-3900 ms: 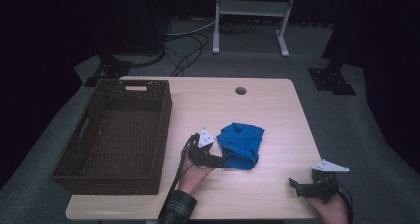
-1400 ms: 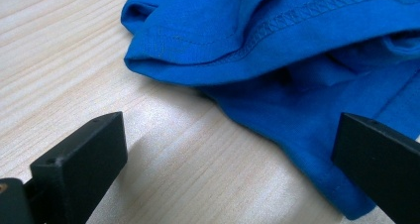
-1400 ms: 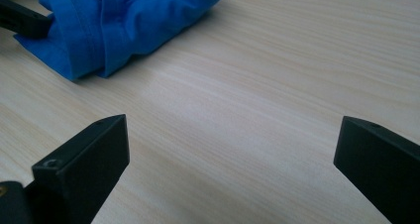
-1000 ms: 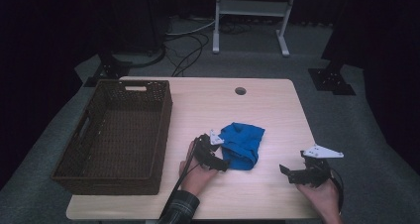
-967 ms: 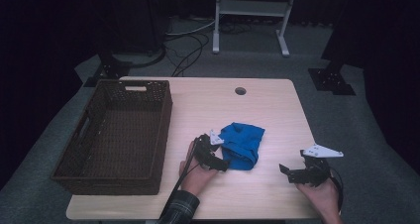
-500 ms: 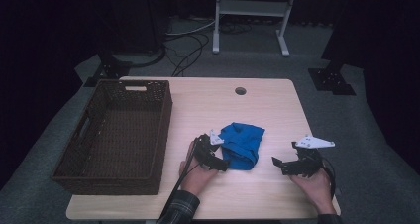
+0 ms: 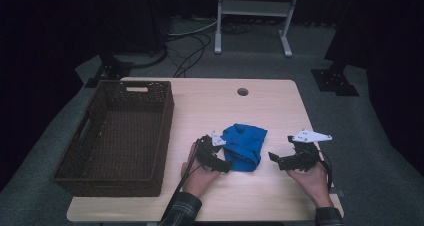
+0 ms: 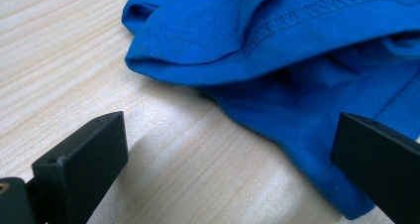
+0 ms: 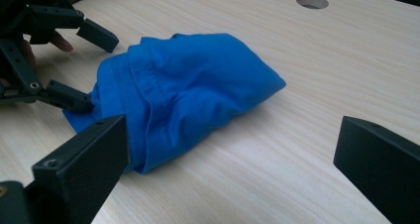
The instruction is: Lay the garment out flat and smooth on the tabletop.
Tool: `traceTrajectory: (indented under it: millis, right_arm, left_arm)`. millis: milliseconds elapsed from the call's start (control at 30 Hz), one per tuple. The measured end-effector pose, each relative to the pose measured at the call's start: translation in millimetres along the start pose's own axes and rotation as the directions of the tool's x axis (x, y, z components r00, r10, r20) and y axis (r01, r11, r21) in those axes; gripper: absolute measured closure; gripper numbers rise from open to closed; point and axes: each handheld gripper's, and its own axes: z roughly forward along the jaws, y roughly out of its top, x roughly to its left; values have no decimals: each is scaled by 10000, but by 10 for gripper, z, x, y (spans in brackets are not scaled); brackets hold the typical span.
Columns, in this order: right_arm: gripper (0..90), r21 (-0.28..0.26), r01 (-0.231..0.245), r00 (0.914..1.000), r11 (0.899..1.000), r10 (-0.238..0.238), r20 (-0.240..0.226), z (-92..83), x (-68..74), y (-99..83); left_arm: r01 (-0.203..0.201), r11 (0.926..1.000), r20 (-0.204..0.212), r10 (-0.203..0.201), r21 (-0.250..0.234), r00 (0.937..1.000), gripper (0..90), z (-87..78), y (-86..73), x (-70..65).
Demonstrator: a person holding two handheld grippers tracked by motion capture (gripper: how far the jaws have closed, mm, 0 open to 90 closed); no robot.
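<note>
The blue cloth (image 7: 244,146) lies on the desk (image 7: 260,106) between both grippers. The left gripper (image 7: 226,158) touches it, jaws spread wide. The right gripper (image 7: 274,158) waits just beside it, spread too.

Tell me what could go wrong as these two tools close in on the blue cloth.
The left tool stands open at the blue cloth, low near its hem, so it may pinch one loose layer and the bundle could unfold. The right tool is open and apart from the cloth; closing now would likely miss.

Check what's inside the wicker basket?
The brown wicker basket shows a bare woven floor, nothing on it. Its near wall hides the strip of floor just behind it, so that part can't be confirmed. The blue cloth lies outside it on the table.
</note>
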Motion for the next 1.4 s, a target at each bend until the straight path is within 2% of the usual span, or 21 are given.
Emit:
traceTrajectory:
  millis: [267, 433, 533, 600, 767, 1133, 1400]
  right_arm:
    - [0, -184, 176, 9994, 9997, -182, -303, 64, 31, 128]
    - [0, -362, 454, 9980, 9983, -469, -429, 82, 84, 212]
    - [0, -462, 451, 9973, 9979, -477, -564, 98, 76, 247]
    - [0, -494, 426, 9971, 9979, -456, -616, 115, 68, 272]
    - [0, -661, 495, 9961, 9966, -540, -696, 146, 64, 352]
    - [0, -675, 597, 9933, 9959, -659, -944, 285, 110, 486]
    - [0, -629, 650, 9905, 9959, -720, -1171, 371, 133, 543]
  left_arm:
    - [-7, 10000, -6, 7, 4, 10000, 10, 0, 0, -1]
    - [-10, 10000, -7, 10, 2, 10000, 10, -1, 0, -2]
    - [-39, 10000, 21, 39, -21, 10000, 13, -5, -1, -1]
    - [-106, 9999, 80, 107, -74, 9999, 47, -13, -4, -3]
    - [-54, 10000, 59, 54, -76, 10000, 46, -12, -4, -2]
    - [-5, 10000, 10, 5, -57, 10000, 38, -9, -3, 0]
    - [73, 10000, -104, -73, 54, 9999, 0, 1, 3, 3]
